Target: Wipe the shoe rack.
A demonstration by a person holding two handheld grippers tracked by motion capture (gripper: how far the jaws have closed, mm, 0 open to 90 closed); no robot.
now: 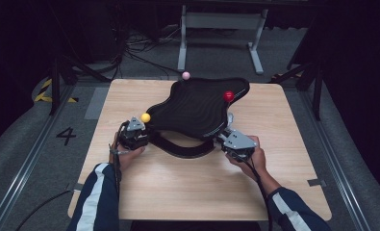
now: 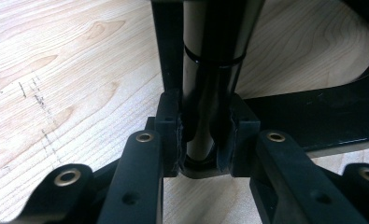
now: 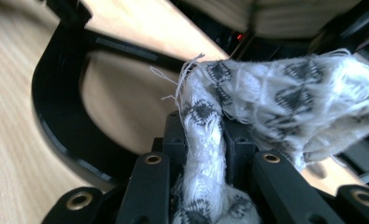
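**Black stand gripped by its post, patterned cloth pinched at its edge**

The left gripper (image 2: 198,140) has its jaws pressed onto a smooth, glossy black post (image 2: 210,56) with a thin ring round it; the post rises straight up between the pads, and behind it lies pale, grained wooden table (image 2: 56,70); to the right of that claw a curved black base bar (image 2: 322,116) sweeps across the wood, shiny and rounded at its edge. The right gripper (image 3: 205,135) pinches a white woven cloth (image 3: 285,98) marked with dark diamond shapes; the weave is coarse and loose threads fray from its upper edge; the cloth bunches between the jaws and billows out to the claw's right; to its left the same curved black base (image 3: 56,116) bends round bare wood. In the high view the left gripper (image 1: 133,134) and right gripper (image 1: 235,142) sit at the near corners of a ridged, wavy-edged black tray (image 1: 192,106); a yellow ball (image 1: 145,118) stands just above the left claw, a red ball (image 1: 229,96) beyond the right claw, a pink ball (image 1: 186,75) at the far rim; open tabletop lies on the near side of both claws and out to either side.
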